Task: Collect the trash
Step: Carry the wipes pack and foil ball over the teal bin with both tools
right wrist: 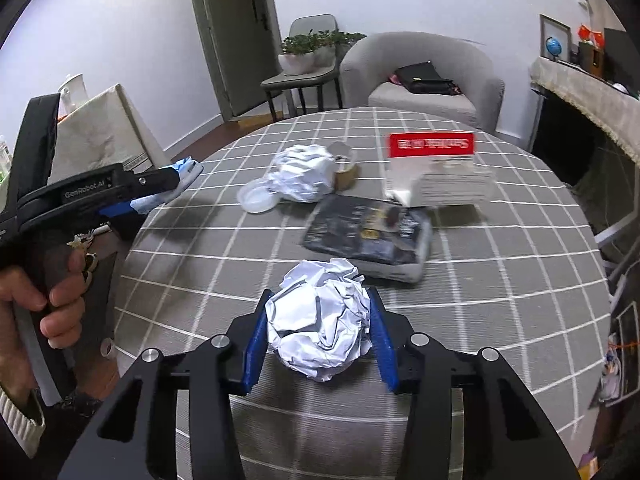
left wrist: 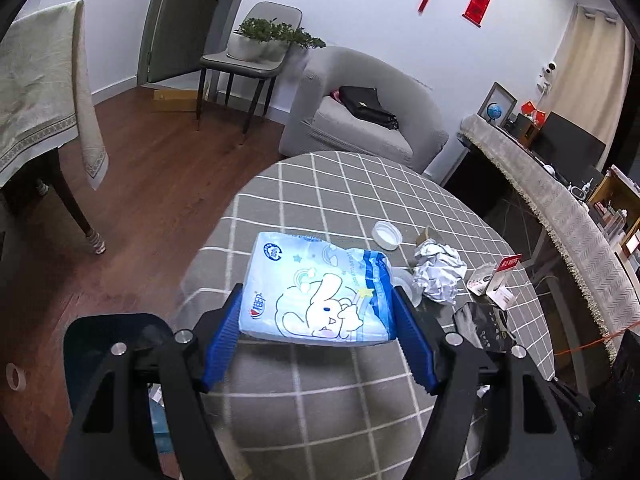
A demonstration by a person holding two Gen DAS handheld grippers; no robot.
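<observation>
White walls (left wrist: 352, 4) hung with red paper ornaments (left wrist: 478, 5); dark wood floor (left wrist: 160, 168). Grey armchair (left wrist: 360, 108) behind a round bench under grey checked cloth (left wrist: 340, 192). Grey chair (left wrist: 248, 56) bearing potted plants (left wrist: 276, 36) beside a grey-green door (left wrist: 180, 20). Beige curtain (left wrist: 592, 68) at right, above a cloth-draped sideboard (left wrist: 560, 204) with a small globe (left wrist: 494, 112).

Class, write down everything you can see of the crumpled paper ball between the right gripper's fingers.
The crumpled paper ball is white, tightly scrunched sheet paper, full of sharp creases and grey shadowed folds. It sits between the right gripper's blue ribbed pads, which touch both its sides, above the grey checked tablecloth. Whether it touches the cloth cannot be told.
</observation>
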